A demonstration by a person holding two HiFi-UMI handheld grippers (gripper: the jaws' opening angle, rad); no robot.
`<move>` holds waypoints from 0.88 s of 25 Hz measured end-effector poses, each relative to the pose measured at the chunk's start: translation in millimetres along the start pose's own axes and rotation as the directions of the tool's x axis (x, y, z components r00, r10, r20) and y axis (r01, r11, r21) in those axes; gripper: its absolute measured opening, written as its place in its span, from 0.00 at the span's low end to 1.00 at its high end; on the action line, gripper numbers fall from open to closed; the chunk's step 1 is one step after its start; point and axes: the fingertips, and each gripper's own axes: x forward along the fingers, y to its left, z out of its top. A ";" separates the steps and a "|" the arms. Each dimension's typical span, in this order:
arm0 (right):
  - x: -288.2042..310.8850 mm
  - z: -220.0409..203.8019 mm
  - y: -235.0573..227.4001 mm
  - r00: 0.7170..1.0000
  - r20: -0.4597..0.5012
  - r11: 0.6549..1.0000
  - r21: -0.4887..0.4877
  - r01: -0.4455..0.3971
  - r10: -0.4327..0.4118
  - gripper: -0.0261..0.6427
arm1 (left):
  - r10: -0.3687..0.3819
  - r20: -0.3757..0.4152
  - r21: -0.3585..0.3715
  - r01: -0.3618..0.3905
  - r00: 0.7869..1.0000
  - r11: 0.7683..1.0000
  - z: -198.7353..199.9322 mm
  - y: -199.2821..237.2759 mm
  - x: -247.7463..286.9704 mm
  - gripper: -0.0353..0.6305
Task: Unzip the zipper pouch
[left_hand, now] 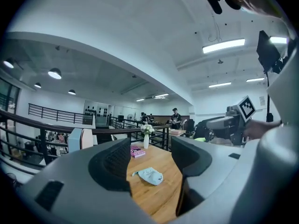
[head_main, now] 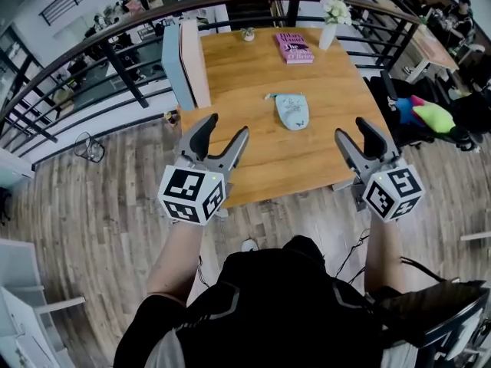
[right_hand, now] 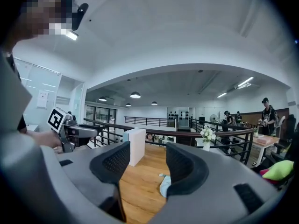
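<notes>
Left gripper: mine; jaws spread wide, nothing between them; held up at the near-left edge of the table.
Right gripper: mine; jaws likewise parted and empty; held at the table's near-right corner, level with the left gripper.
Zipper pouch: lies flat at about the middle of the table, beyond both grippers and touched by neither. It shows between the jaws in the left gripper view, and half hidden behind one jaw in the right gripper view.
Pouch, long axis: runs from the table's far side to its near side, tilted slightly.
Pouch, heading: narrow end with a small tab points to the far-left; broad rounded end points toward me.
Pouch, look: pale blue-grey soft fabric with faint small print, slightly puffed; I cannot tell whether the zip is closed.
Table: light wood, square top.
Pink book: flat, far side of the table, right of centre.
White vase of flowers: upright, far-right corner of the table, just beside the book.
Tall box: upright on the table's left edge.
</notes>
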 end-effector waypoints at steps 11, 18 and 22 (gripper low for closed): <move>79.4 15.9 -69.5 0.986 0.083 0.990 -0.013 -0.141 0.142 0.41 | 0.119 -0.017 0.014 -0.119 0.993 0.993 4.5 20.4 65.5 0.48; 119.4 31.4 -132.5 0.968 0.118 0.975 -0.026 -0.219 0.220 0.41 | 0.200 0.001 -0.002 -0.200 0.980 0.980 21.3 20.6 130.5 0.48; 137.4 30.0 -160.9 0.961 0.112 0.968 -0.025 -0.250 0.251 0.41 | 0.230 -0.009 -0.016 -0.230 0.973 0.973 19.9 19.6 163.8 0.49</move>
